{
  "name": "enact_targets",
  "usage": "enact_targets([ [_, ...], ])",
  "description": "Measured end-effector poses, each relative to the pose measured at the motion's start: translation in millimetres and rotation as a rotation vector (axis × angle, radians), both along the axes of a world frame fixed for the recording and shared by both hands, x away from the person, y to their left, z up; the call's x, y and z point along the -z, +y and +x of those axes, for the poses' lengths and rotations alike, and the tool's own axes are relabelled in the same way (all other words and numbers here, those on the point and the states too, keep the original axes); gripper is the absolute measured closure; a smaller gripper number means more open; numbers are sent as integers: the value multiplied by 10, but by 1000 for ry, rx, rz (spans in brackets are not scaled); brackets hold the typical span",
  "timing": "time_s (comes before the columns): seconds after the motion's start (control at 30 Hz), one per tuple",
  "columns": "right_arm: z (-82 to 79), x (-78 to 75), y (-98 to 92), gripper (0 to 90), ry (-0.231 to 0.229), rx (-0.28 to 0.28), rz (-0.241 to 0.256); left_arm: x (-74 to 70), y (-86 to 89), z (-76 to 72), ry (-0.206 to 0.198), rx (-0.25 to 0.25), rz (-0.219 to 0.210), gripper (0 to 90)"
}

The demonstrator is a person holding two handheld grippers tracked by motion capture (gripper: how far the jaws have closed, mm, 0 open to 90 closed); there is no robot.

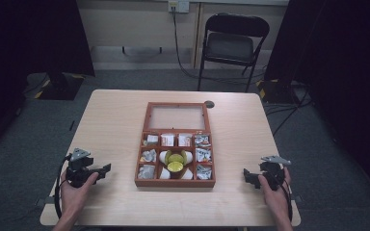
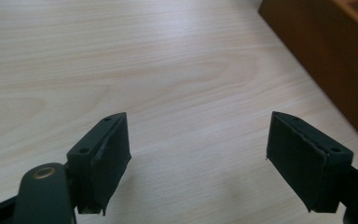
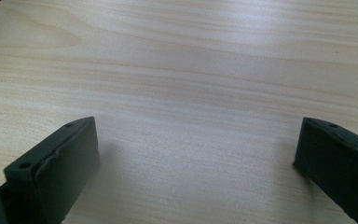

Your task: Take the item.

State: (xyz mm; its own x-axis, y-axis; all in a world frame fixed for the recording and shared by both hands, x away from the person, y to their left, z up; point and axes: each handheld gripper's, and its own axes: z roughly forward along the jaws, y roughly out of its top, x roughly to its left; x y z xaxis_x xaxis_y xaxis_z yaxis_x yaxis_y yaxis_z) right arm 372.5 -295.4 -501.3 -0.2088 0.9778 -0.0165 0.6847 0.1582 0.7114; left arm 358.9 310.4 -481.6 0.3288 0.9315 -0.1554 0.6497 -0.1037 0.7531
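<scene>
Wooden compartment box (image 1: 175, 183), lid open, at table (image 1: 115, 115) centre: packets and yellow-lidded cups inside (contents too small to name). Left gripper (image 1: 107, 168) at 8 o'clock, jaws wide apart, empty. Right gripper (image 1: 247, 175) at 4 o'clock, likewise spread, empty.

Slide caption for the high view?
Open-lidded brown wooden compartment box centred on a light wooden table, flanked by two open hand-held claws.
</scene>
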Motion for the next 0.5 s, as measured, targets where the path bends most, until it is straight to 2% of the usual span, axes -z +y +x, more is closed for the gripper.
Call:
enact_targets([
  [0.03,0,0,0,0,0,0,0,0,0,0,0,0,0,220],
  [0.07,0,0,0,0,0,0,0,-4,-2,3,1,0,-18,220],
  [0.37,0,0,0,0,0,0,0,-73,-104,12,-28,29,-31,224],
  [0.5,-1,0,1,0,0,0,0,-76,-135,42,-10,43,-34,224],
])
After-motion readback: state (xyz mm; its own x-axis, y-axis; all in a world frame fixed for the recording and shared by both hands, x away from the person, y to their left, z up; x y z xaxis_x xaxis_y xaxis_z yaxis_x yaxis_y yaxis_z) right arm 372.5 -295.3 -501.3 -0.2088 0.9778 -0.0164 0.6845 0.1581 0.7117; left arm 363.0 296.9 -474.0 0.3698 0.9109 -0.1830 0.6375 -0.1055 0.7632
